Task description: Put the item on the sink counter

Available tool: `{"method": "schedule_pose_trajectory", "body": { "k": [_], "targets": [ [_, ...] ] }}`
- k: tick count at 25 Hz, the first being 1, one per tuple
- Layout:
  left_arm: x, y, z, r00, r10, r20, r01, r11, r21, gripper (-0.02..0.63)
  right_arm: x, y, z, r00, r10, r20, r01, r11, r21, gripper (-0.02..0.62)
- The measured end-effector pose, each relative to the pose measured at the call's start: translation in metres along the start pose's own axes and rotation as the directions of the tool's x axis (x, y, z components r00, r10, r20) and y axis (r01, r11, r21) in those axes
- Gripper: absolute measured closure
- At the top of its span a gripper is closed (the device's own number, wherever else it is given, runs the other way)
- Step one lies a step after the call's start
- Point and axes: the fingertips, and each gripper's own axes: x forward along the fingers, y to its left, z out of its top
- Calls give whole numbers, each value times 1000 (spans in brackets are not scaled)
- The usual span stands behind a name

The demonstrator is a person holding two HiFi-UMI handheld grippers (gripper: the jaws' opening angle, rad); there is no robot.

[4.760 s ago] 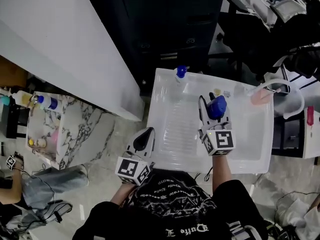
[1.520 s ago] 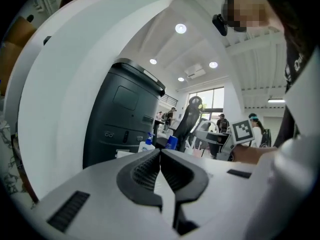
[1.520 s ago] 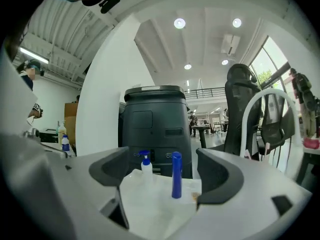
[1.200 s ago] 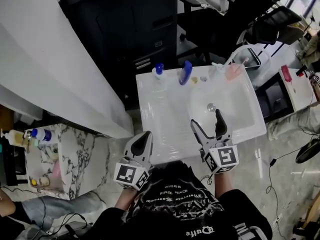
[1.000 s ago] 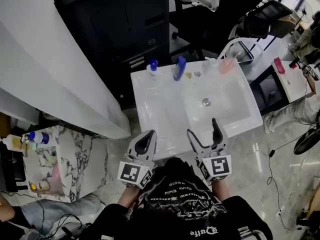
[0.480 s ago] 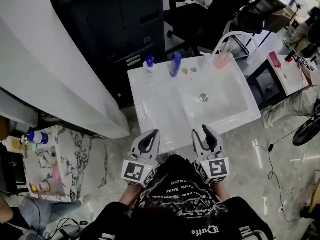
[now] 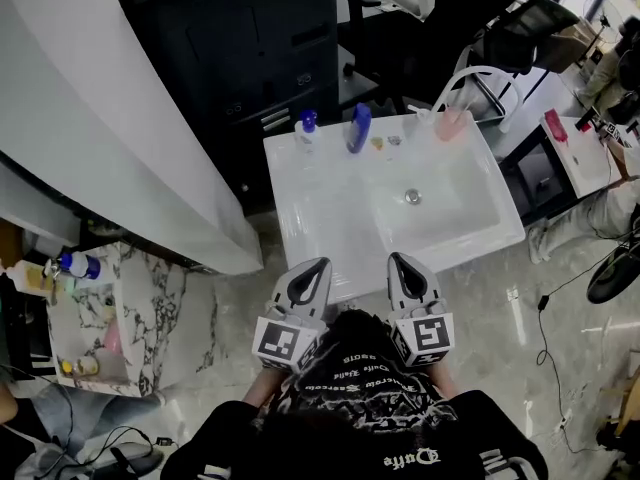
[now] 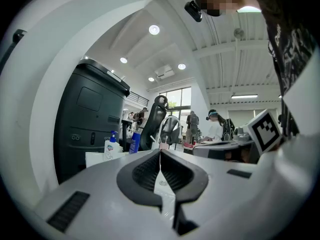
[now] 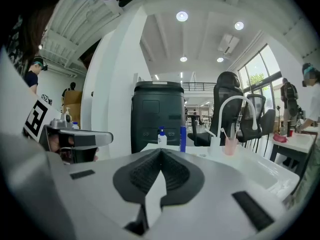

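Think of the head view as a clock, with 12 far from the person and 6 at the person's body.

The white sink counter (image 7: 320, 203) sits in the middle. Its bowl (image 7: 440, 208) is on the 3 o'clock side, and the flat part is on the 9 o'clock side.

The blue bottle (image 7: 358, 128) stands up straight on the counter, along the 12 o'clock edge. No gripper is touching it. Just beside it, at its 9 o'clock, stands a small pump bottle (image 7: 306, 128) with a blue top. At the blue bottle's 3 o'clock lie two tiny things, too small to tell. Farther that way is a pink cup (image 7: 452, 123), near the white tap (image 7: 470, 76) that bends over the bowl.

Both grippers are at the 6 o'clock edge of the counter, close to the person and well apart from the blue bottle. They point toward 12 o'clock.

The left gripper (image 7: 320, 263) has its jaws pressed together at the tips. It holds nothing.

The right gripper (image 7: 398, 258) is closing its jaws all the way. The tips touch and nothing is between them.

A big black cabinet (image 7: 250, 38) stands past the counter at 12 o'clock. A marble shelf (image 7: 150, 288) with bottles is off at 9 o'clock.
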Motion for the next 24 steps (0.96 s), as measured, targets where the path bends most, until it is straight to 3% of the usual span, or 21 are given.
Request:
{"method": "schedule_pose_trajectory", "body": {
  "k": [6,24],
  "targets": [
    [-4,2,-5,1000,14,-24,-14,1000,16,598,2,-4,-3,1000,-18,-5,18,1000,8,597],
    [8,10,-16,995,43,-85,-43,999,-5,598,25,-4,-18,997,46,-61,-46,999,7,597]
  ]
}}
